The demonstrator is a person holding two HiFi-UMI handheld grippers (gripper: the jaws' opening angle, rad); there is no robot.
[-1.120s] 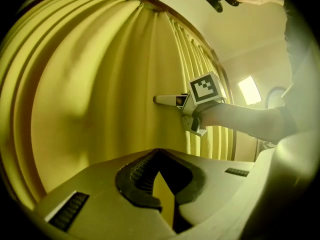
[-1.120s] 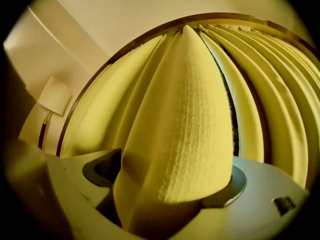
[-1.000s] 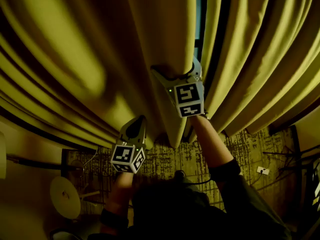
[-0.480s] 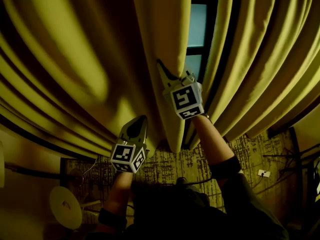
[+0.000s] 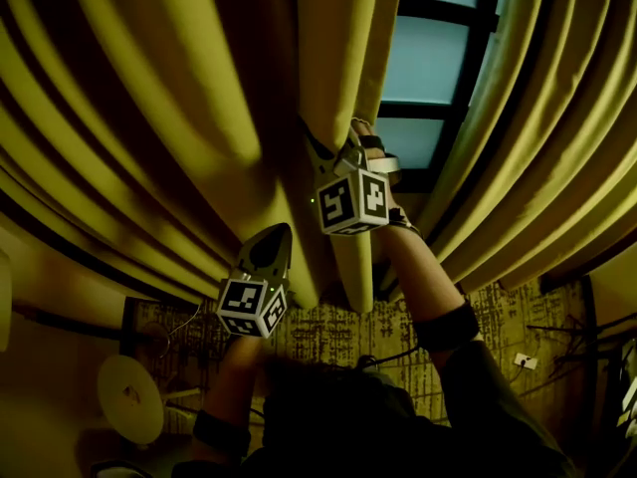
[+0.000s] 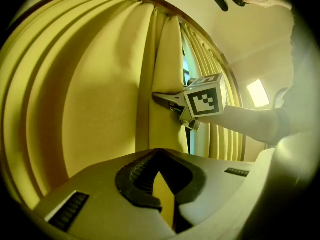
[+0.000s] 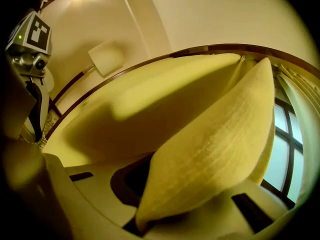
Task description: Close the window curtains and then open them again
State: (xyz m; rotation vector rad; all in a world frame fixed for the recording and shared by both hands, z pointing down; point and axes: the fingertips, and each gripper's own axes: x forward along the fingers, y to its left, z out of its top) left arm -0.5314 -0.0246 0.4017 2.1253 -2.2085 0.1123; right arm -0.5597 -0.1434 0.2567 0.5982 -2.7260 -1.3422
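Clamping 2 folds of 1 curtain (image 5: 149, 118): left claw (image 5: 271, 245) pinched tight; right claw (image 5: 320, 152) just closed.

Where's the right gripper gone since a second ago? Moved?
Yes: right gripper, jaws just closed on the curtain fold, moved left against the window frame, uncovering glass.

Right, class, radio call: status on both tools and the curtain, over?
Left tool shut on curtain. Right tool just closed on it too, fold between jaws. Beside it, window showing. Nothing seen in the way.
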